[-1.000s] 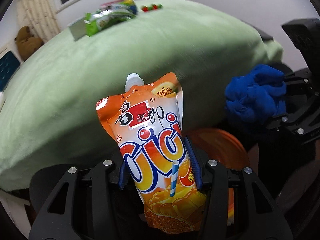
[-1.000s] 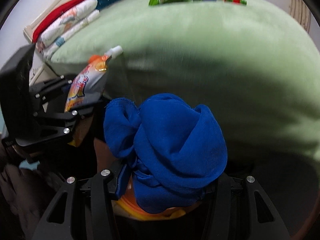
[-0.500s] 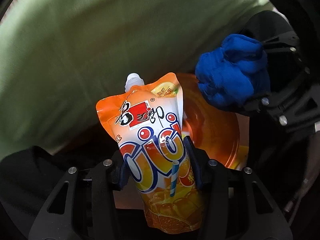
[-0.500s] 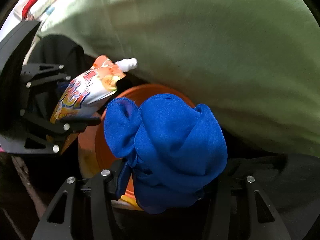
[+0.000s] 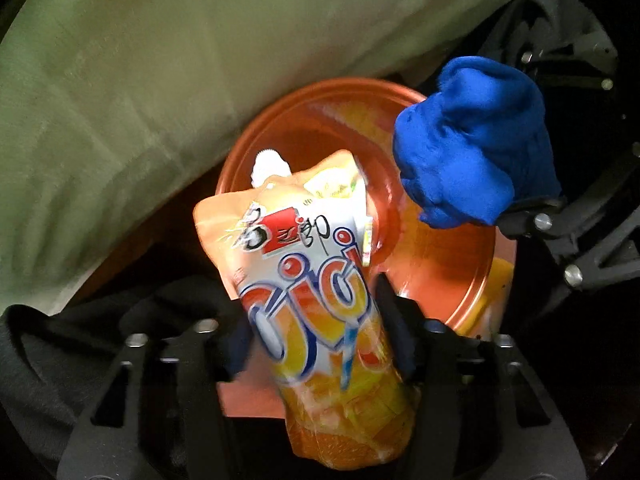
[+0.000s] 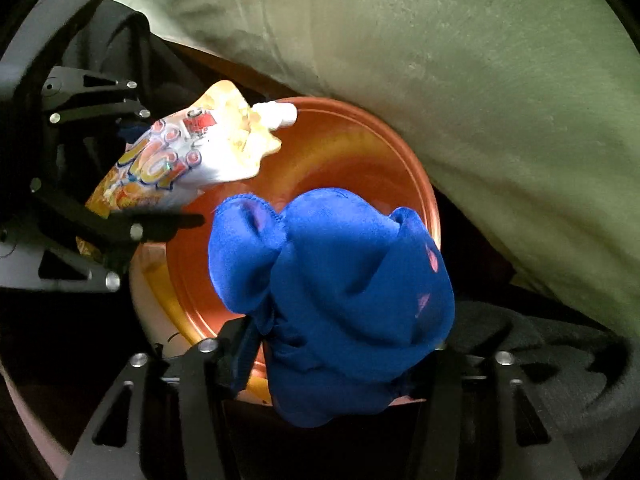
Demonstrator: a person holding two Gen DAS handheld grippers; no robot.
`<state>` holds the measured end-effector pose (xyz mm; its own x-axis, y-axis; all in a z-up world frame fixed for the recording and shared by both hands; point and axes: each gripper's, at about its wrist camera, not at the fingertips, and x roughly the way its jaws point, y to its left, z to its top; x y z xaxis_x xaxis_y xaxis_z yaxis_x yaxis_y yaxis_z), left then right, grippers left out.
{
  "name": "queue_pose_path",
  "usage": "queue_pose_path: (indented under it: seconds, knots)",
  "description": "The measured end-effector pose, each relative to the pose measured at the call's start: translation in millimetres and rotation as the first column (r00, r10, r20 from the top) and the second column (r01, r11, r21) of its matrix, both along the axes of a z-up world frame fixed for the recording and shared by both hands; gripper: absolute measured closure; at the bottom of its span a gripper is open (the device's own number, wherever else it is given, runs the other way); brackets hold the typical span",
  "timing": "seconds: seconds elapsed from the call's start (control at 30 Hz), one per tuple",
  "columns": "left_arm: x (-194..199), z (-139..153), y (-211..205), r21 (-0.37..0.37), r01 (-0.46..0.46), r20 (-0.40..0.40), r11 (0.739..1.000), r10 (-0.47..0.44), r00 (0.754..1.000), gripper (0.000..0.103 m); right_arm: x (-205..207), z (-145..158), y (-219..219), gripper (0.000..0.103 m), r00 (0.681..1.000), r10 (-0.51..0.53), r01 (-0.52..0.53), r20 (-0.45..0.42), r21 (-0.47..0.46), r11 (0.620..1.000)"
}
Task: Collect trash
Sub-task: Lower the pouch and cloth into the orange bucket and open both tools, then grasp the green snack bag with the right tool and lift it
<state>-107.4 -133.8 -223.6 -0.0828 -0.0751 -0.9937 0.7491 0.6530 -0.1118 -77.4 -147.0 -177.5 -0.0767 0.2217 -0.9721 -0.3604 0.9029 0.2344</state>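
left wrist view: the left claw (image 5: pixel 316 344) points down over the orange bin (image 5: pixel 440 280), so the juice pouch (image 5: pixel 316 300) can fall inside. its jaws are opening; the pouch is between them, tilted and blurred, and i judge the pads no longer press it. the blue cloth (image 5: pixel 476 144) hangs in the other claw, above the bin's far side.

right wrist view: the right claw (image 6: pixel 332 356) also points steeply down over the bin, beside the green bedding (image 6: pixel 500 80). its jaws are opening with the cloth bunched between them; if the pads touch it, i cannot tell.
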Motion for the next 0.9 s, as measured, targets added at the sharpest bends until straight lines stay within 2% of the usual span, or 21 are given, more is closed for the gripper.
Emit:
queue_pose_path:
  seconds: [0.03,0.2,0.33,0.47,0.57,0.7,0.8,0.83,0.9]
  knots:
    - [1.2,-1.4,-1.2,0.007,-0.001,0.002,1.0,0.001,1.0,0.032,3.0,0.3,0.2,0.035,1.0,-0.006,0.006,-0.001,0.0,1.0]
    - [5.9,-5.5,-3.9,0.019,-0.001,-0.012,1.0,0.001,1.0,0.028,8.1,4.7,-6.3,0.034,0.999,-0.036,0.036,-0.008,0.014,0.999]
    - [10.6,-3.6,-2.9,0.0,-0.024,-0.021,1.0,0.024,1.0,0.028,-0.2,15.1,-20.2,0.034,0.998,-0.056,0.056,0.016,0.024,0.998]
    - [20.0,20.1,12.8,-0.056,-0.053,-0.012,0.997,0.053,0.999,0.028,-10.8,38.2,-45.0,0.034,0.992,-0.083,0.075,0.096,0.086,0.993]
    - [19.7,51.3,21.5,-0.128,-0.066,0.036,0.99,0.071,0.997,0.028,-15.5,76.4,-62.7,0.034,0.977,-0.121,0.084,0.178,0.203,0.976]
    - [28.1,98.6,31.3,-0.21,-0.045,0.175,0.977,0.082,0.981,0.028,-0.5,141.5,-76.4,0.032,0.92,-0.204,0.096,0.333,0.313,0.945]
    - [36.5,129.9,41.4,-0.271,-0.043,0.276,0.962,0.12,0.954,0.028,26.0,173.8,-88.3,0.032,0.871,-0.306,0.136,0.384,0.411,0.901]
    - [37.9,138.1,46.3,-0.29,-0.045,0.304,0.956,0.137,0.943,0.028,33.9,180.4,-84.5,0.032,0.856,-0.325,0.141,0.402,0.423,0.895]
    - [46.5,154.4,52.8,-0.333,-0.057,0.36,0.941,0.183,0.915,0.028,54.2,197.9,-76.9,0.032,0.813,-0.329,0.135,0.48,0.395,0.909]
